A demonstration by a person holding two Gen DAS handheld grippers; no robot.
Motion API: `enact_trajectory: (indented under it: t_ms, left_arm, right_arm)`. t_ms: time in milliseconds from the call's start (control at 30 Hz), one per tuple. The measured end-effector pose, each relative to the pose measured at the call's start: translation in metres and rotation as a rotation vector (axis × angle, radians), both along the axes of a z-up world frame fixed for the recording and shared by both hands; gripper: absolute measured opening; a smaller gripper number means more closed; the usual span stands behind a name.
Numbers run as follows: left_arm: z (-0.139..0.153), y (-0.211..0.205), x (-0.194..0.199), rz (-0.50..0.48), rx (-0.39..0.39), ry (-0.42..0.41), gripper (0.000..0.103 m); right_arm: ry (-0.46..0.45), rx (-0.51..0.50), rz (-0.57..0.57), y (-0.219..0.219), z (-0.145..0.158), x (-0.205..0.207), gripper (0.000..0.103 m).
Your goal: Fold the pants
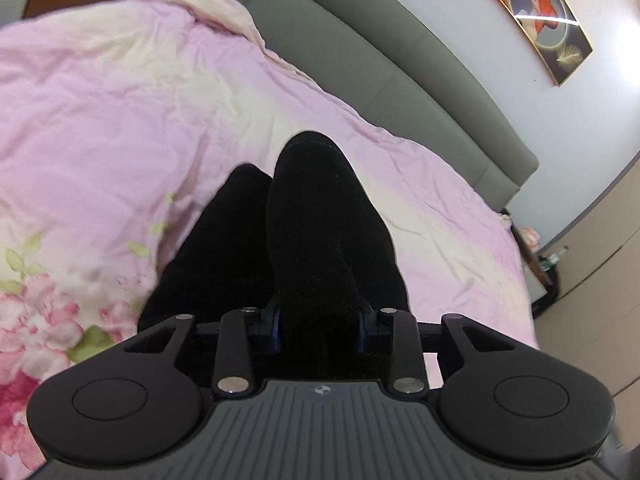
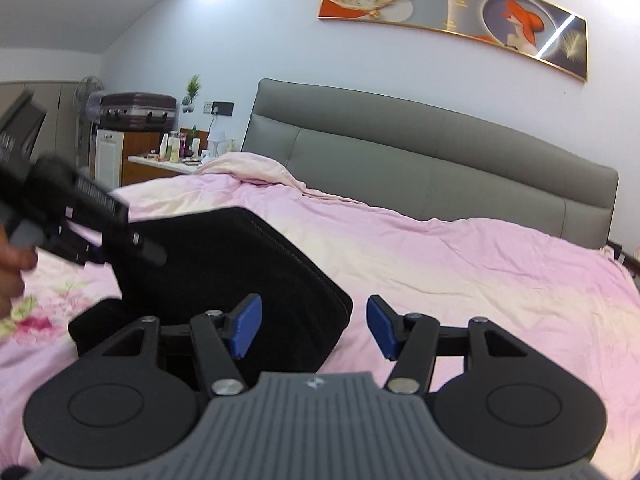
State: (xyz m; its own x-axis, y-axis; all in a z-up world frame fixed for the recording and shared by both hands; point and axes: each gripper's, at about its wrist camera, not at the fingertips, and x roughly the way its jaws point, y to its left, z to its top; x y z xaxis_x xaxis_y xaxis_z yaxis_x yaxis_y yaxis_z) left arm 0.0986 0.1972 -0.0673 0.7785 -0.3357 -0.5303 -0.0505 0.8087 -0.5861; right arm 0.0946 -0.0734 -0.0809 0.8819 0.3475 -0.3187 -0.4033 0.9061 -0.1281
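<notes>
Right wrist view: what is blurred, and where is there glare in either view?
Right wrist view: the left gripper at the frame's left edge is motion-blurred; a bright streak crosses the wall picture. Left wrist view: black pants show almost no texture; glare whitens the wall at the right edge.

In the left wrist view, black pants (image 1: 320, 240) cover the pads of the left gripper (image 1: 320, 330) almost entirely. In the right wrist view that gripper is blurred at the left edge, the hand (image 2: 12, 272) cut off there. Bottles (image 2: 176, 146) far left are too small to identify.
</notes>
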Motion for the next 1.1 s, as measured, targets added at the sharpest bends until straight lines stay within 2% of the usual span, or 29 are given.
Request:
enact_trajectory:
  t_ms: [100,167,233,300,400,500,533,600,667,833,1033,1100]
  left_arm:
    - [0.004,-0.012,-0.012,-0.021,0.055,-0.066,0.035]
    - [0.006,-0.022,-0.02,-0.079,0.08,-0.123,0.035]
    - [0.006,-0.029,-0.025,-0.119,0.106,-0.144,0.035]
    - [0.007,-0.032,-0.029,-0.123,0.123,-0.155,0.035]
    - [0.005,-0.03,-0.029,-0.135,0.12,-0.159,0.035]
    - [0.001,-0.028,-0.029,-0.145,0.117,-0.159,0.035]
    - [0.0,-0.027,-0.029,-0.145,0.112,-0.158,0.035]
    - [-0.002,-0.023,-0.028,-0.141,0.098,-0.149,0.035]
    - [-0.003,-0.02,-0.028,-0.139,0.088,-0.141,0.035]
    - [-0.008,-0.013,-0.029,-0.138,0.055,-0.123,0.035]
    - [-0.012,-0.012,-0.026,-0.14,0.041,-0.109,0.035]
    - [-0.014,-0.011,-0.026,-0.134,0.03,-0.097,0.035]
  right_arm:
    - [0.062,0.053,0.047,-0.001,0.022,0.023,0.063]
    - [0.168,0.089,0.125,0.005,0.039,0.049,0.076]
    - [0.32,0.1,0.183,0.018,0.052,0.085,0.076]
    - [0.446,0.117,0.181,0.029,0.06,0.125,0.076]
    - [0.573,0.138,0.174,0.051,0.07,0.18,0.076]
    - [0.688,0.087,0.239,0.092,0.077,0.227,0.076]
    - [0.712,0.043,0.285,0.106,0.079,0.238,0.076]
    - [0.699,-0.09,0.393,0.137,0.079,0.251,0.076]
    - [0.698,-0.174,0.479,0.16,0.074,0.264,0.076]
    - [0.728,-0.223,0.602,0.186,0.051,0.296,0.076]
    - [0.789,-0.225,0.64,0.188,0.022,0.31,0.076]
    - [0.831,-0.211,0.683,0.188,0.015,0.308,0.053]
